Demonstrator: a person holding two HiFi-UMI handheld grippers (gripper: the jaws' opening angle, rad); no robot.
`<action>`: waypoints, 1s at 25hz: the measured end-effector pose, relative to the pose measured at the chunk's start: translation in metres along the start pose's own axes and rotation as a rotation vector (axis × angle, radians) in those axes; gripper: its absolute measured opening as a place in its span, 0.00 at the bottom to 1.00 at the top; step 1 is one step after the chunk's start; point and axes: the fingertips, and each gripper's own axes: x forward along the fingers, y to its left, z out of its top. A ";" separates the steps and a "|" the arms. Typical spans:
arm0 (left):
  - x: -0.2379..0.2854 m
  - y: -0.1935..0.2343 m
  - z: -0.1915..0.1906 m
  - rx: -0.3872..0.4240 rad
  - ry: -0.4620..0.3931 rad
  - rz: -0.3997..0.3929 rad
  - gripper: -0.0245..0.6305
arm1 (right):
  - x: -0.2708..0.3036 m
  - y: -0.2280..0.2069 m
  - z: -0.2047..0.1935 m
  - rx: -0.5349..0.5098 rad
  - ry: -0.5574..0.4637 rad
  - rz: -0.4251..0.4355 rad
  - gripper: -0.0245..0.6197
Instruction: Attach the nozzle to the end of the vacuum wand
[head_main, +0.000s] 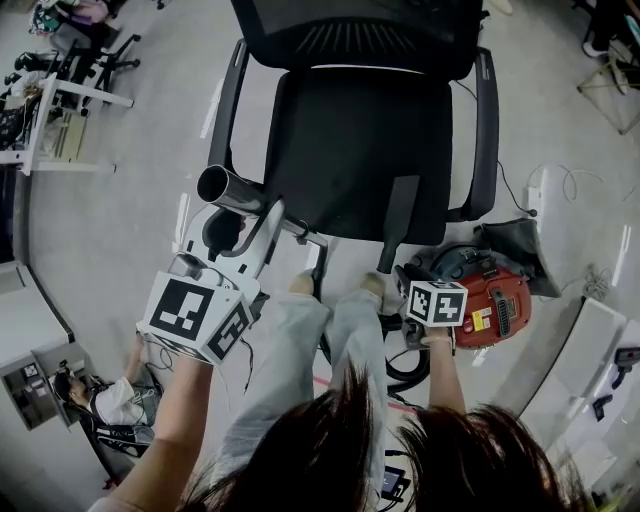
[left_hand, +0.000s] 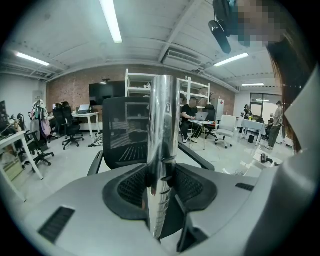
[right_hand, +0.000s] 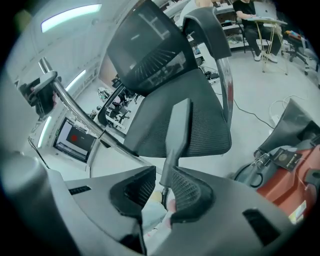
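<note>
In the head view my left gripper (head_main: 270, 222) is shut on the chrome vacuum wand (head_main: 228, 190), whose open end points up and left beside the chair. The left gripper view shows the wand (left_hand: 162, 150) standing between the pads of that gripper (left_hand: 160, 190). The black crevice nozzle (head_main: 400, 215) lies on the chair seat with its narrow end at the front edge. My right gripper (head_main: 392, 272) is at that end. In the right gripper view the nozzle's (right_hand: 177, 125) thin end sits between the jaws of the right gripper (right_hand: 164, 190), with a gap at the left pad.
A black mesh office chair (head_main: 340, 150) fills the middle, its armrests on both sides. A red vacuum body (head_main: 495, 300) with a black hose (head_main: 405, 365) sits on the floor at the right. The person's legs (head_main: 300, 340) are below the seat. Cables lie on the floor at the right.
</note>
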 end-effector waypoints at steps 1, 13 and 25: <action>0.001 0.000 0.000 -0.002 -0.002 -0.003 0.27 | 0.003 -0.001 0.000 0.005 0.004 0.003 0.17; 0.001 0.003 -0.001 -0.005 -0.014 -0.008 0.27 | 0.035 -0.003 -0.006 0.071 0.039 0.053 0.25; 0.001 0.006 -0.002 -0.015 -0.015 -0.012 0.27 | 0.055 -0.015 -0.007 0.114 0.067 0.051 0.31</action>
